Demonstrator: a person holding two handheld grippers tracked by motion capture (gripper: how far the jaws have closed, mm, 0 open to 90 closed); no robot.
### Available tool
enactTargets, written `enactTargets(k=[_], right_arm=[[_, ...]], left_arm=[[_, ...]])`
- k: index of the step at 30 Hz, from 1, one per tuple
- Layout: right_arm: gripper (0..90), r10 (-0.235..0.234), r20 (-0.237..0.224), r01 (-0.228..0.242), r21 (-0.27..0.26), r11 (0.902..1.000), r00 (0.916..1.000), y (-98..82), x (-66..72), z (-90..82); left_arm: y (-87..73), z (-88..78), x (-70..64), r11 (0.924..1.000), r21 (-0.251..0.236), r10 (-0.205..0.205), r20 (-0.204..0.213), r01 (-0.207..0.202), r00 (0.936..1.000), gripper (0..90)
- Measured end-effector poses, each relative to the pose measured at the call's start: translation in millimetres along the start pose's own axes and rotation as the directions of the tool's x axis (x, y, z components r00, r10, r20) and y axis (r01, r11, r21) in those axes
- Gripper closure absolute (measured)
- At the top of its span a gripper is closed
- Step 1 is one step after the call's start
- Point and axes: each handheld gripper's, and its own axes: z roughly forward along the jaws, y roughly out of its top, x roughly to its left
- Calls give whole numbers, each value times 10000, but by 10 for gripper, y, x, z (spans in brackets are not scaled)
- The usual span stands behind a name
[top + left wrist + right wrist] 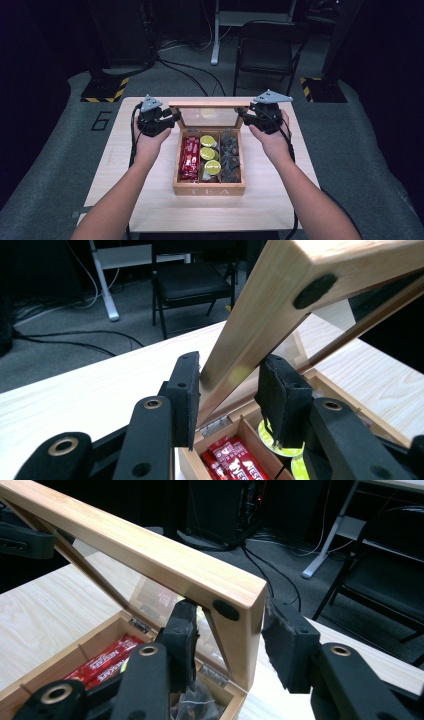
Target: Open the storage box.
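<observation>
A wooden tea box (pixel 209 190) stands in the middle of the table with its glass-paned lid (pixel 209 104) raised upright at the back. Its compartments hold red sachets (pixel 190 159), yellow-topped capsules (pixel 209 152) and dark wrapped pieces (pixel 230 157). My left gripper (pixel 172 119) clamps the lid's left side rail (pixel 280 300), with both pads against the wood in the left gripper view (pixel 230 375). My right gripper (pixel 244 116) straddles the lid's right corner (pixel 150 555): one pad sits inside the frame, the other against the outer edge (pixel 232 620).
The light wooden table (pixel 125 165) has bare surface on both sides of the box. A black folding chair (pixel 265 45) and a white desk leg (pixel 216 35) stand beyond the far edge. Cables run across the grey floor.
</observation>
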Motion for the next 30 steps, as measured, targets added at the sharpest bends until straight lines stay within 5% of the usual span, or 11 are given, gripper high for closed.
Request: enactTargets(k=[8, 30], right_arm=[[529, -54, -47, 54, -112, 9999, 10000, 53, -57, 76], [469, 98, 153, -101, 236, 9997, 9998, -74, -112, 374]], left_arm=[[80, 39, 6, 9994, 242, 267, -222, -261, 9994, 625], [170, 172, 118, 9999, 45, -102, -230, 103, 9997, 629]])
